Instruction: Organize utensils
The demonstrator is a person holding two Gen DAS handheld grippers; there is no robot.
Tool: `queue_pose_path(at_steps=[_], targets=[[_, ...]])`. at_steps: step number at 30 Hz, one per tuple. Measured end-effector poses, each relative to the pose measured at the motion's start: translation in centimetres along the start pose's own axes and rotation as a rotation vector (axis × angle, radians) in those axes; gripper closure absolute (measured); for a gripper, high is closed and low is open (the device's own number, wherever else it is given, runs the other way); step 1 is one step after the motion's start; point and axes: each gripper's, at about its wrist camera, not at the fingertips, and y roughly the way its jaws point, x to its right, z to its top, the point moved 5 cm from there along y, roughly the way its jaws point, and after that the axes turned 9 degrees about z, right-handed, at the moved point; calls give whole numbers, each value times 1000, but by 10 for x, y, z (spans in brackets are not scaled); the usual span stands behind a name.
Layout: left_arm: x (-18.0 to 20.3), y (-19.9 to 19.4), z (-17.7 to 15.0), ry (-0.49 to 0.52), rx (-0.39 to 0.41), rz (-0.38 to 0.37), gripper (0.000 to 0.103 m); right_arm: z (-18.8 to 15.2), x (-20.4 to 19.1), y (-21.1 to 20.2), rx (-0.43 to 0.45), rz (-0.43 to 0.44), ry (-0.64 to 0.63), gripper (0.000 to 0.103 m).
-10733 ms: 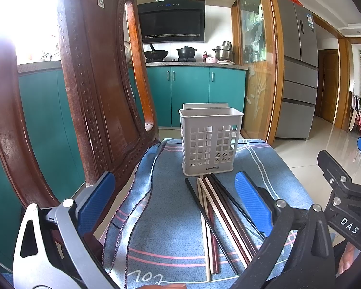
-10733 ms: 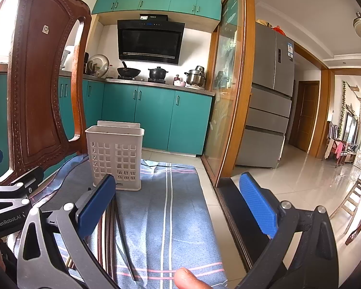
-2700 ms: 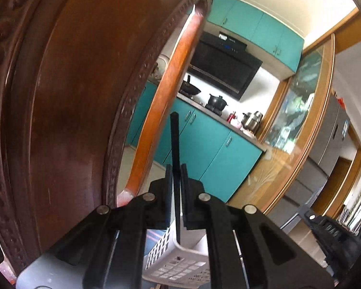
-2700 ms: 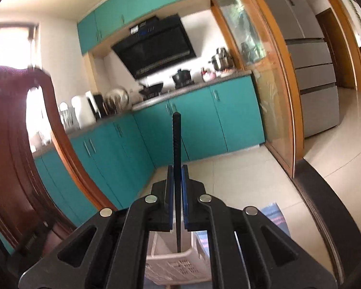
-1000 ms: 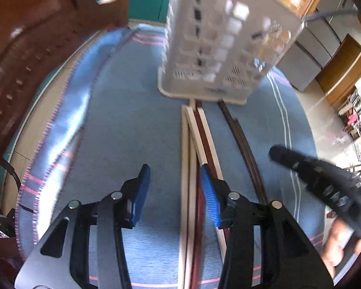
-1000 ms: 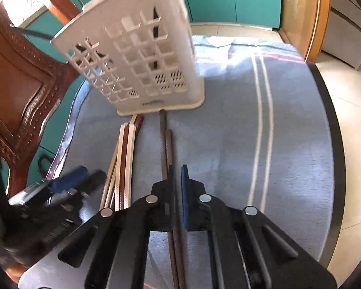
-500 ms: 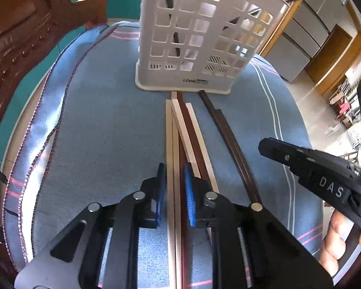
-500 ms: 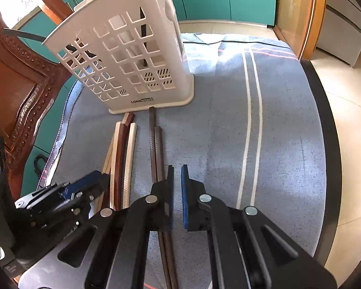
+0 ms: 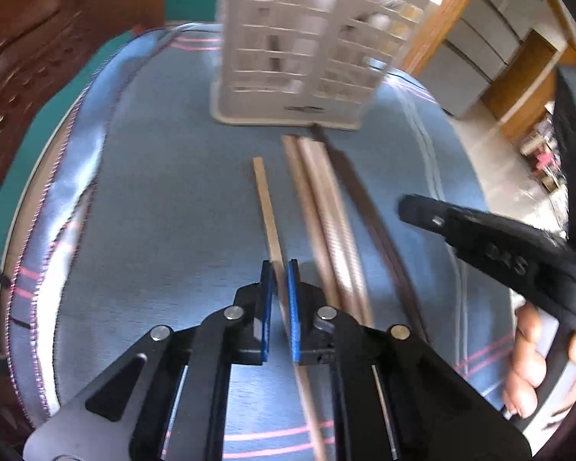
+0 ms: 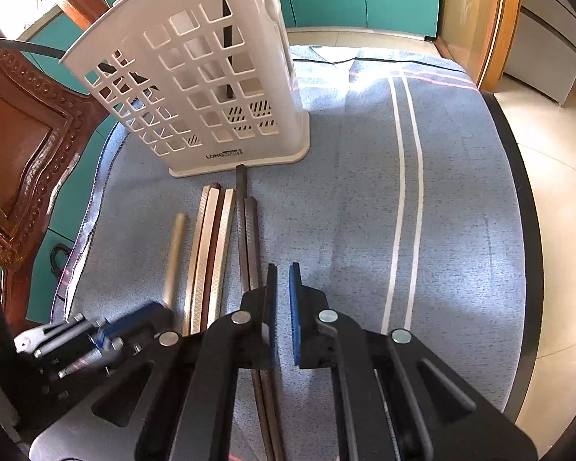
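one pale chopstick point(image 9: 267, 207) pinched in left hand-held gripper point(image 9: 279, 299), basket point(image 9: 307, 38) beyond.

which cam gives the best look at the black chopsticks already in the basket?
Right wrist. Through the white basket grid the black chopsticks show sharply: one upright bar and a slanted one further left. The left wrist view is motion-blurred and crops the basket's top; only one dark vertical streak shows behind the lattice.

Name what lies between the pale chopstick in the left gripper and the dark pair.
A bundle of pale and brown chopsticks, clearest in the right wrist view.
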Motion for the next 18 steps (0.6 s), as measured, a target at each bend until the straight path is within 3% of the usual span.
queue_pose_path(at_steps=[9,14,18], targets=[[-7,6,9,-44,-3,12,92,-8,-10,11,-53,22,-57,95],[-6,7,7,-51,5,3,83,-13,-17,17,-72,29,-80,76],[-6,7,10,-40,14,11,80,-13,-19,19,-60,9,-89,79]])
